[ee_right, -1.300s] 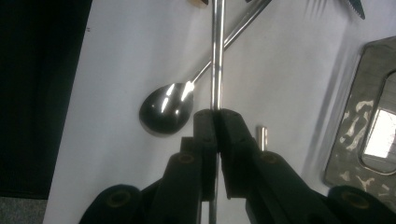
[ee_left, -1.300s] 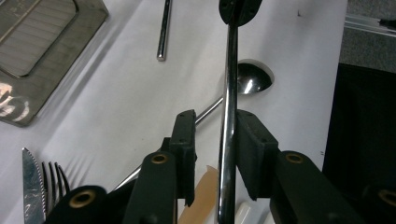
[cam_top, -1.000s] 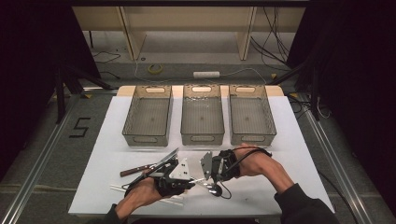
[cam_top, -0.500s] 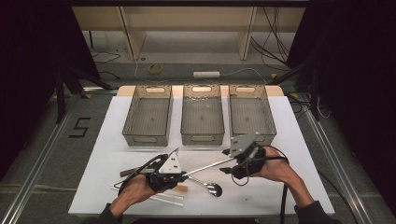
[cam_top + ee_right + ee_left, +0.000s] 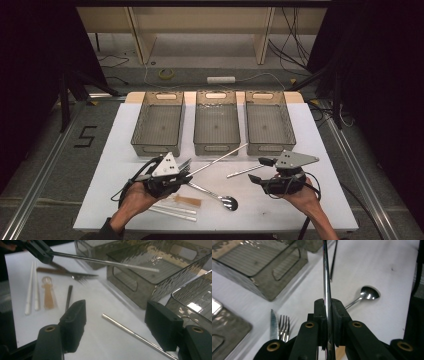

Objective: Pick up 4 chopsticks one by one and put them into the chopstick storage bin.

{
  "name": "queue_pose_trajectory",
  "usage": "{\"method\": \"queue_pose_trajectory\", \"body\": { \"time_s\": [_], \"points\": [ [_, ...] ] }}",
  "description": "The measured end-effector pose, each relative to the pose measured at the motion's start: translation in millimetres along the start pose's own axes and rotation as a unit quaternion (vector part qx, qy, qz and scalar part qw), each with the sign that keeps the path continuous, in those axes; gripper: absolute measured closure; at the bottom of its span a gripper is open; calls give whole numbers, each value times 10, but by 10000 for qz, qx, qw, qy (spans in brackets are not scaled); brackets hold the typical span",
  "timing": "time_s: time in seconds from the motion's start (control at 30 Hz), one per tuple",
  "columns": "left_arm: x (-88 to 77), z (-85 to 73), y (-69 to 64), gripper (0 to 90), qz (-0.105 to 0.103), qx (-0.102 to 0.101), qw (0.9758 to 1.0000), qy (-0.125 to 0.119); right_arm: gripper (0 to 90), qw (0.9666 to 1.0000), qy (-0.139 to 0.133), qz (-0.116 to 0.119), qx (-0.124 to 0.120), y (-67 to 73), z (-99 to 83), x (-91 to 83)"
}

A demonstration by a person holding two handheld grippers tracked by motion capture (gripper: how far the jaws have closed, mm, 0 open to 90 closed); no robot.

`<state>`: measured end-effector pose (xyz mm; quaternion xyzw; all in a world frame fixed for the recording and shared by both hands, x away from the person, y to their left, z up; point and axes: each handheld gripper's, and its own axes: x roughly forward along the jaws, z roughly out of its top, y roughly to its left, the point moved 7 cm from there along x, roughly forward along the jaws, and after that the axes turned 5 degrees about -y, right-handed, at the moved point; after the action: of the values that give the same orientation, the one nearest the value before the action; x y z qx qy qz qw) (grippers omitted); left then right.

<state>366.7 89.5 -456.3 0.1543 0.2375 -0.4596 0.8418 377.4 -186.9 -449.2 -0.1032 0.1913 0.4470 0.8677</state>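
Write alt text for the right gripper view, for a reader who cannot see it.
The right tool stands open above a metal chopstick that lies on the white table. Beyond, the left tool holds a second metal chopstick out level before clear bins; white chopsticks, a fork and other cutlery lie at left.

table (image 5: 310, 150) white | bins (image 5: 216, 122) smoky grey, ribbed | spoon (image 5: 227, 201) silver | chopsticks (image 5: 31, 287) white
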Motion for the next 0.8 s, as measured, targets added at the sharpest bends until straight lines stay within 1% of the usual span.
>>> {"method": "queue_pose_trajectory", "body": {
  "time_s": [0.03, 0.1, 0.13, 0.27, 0.3, 0.33, 0.37, 0.43, 0.5, 0.57, 0.67, 0.73, 0.8],
  "points": [
    [-12, 5, 21, 829, 55, -54, 10000, -34, 341, 9999, -61, -17, 97, 2, 2, -9],
    [-33, 10, 68, 829, 132, -169, 9997, -89, 340, 9997, -157, -71, 188, 0, -4, -20],
    [-40, 9, 86, 829, 157, -196, 9996, -105, 338, 9996, -164, -87, 232, 3, -16, -18],
    [-85, 25, 198, 829, 302, -422, 9985, -181, 332, 9996, -104, -113, 237, 29, -59, 3],
    [-105, 31, 234, 829, 344, -452, 9982, -176, 326, 9996, -95, -114, 233, 36, -66, 7],
    [-127, 41, 277, 829, 425, -473, 9978, -196, 322, 9996, -92, -90, 268, 45, -71, 9],
    [-152, 53, 323, 829, 481, -536, 9971, -226, 321, 9995, -115, -69, 294, 56, -74, 10],
    [-192, 79, 417, 829, 592, -674, 9955, -312, 316, 9995, -110, -46, 305, 74, -89, 10],
    [-228, 96, 516, 829, 737, -768, 9937, -351, 311, 9994, -87, -57, 329, 79, -112, 12],
    [-258, 110, 609, 829, 835, -881, 9918, -406, 300, 9993, -64, -75, 359, 83, -138, 17],
    [-293, 116, 749, 829, 1002, -1041, 9887, -390, 295, 9992, -29, -79, 391, 91, -163, 13],
    [-297, 115, 849, 829, 1125, -1155, 9861, -390, 294, 9992, -30, -75, 396, 100, -169, 5],
    [-292, 99, 961, 829, 1261, -1285, 9829, -394, 295, 9991, -43, -91, 402, 109, -169, -7]
  ]
}}
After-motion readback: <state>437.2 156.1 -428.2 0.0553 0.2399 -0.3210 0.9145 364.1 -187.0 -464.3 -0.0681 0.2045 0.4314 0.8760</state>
